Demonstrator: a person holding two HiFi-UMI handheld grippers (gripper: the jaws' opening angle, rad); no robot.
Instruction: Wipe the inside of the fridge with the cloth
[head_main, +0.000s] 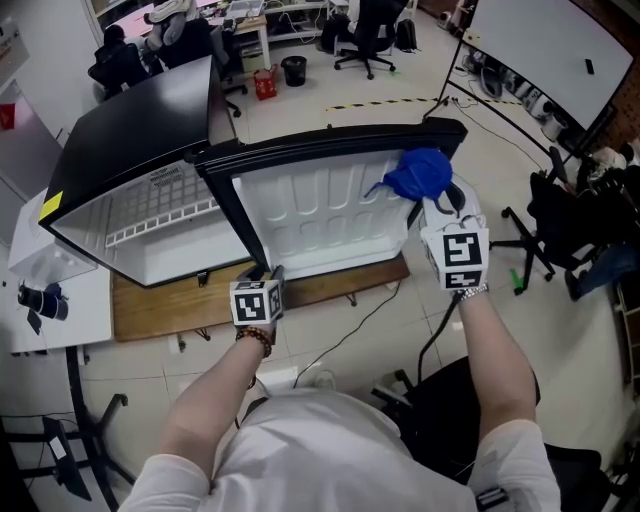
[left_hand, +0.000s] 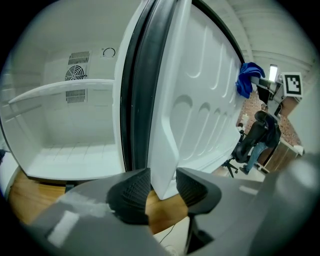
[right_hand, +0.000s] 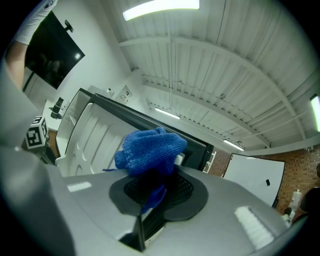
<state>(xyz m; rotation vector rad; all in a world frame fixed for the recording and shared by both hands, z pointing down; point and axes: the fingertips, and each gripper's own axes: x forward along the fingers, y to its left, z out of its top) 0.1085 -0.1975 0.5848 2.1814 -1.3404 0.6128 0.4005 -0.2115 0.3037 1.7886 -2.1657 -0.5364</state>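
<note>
Two holds — right gripper (right_hand: 155, 187) clamped on the likely soft, light cloth (right_hand: 150, 150) mid-bunch, left gripper (left_hand: 162, 192) pinching the stiff door (left_hand: 200, 100) edge.

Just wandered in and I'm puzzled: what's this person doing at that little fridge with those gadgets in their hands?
A person is cleaning a small fridge with a pair of hand-held tongs. The left tongs grip the lower corner of the open fridge door, apparently to steady it. The right tongs pinch a bunched blue cloth, held at the far edge of the door's white inner side. The shelved compartment itself is not being touched at this moment.
</note>
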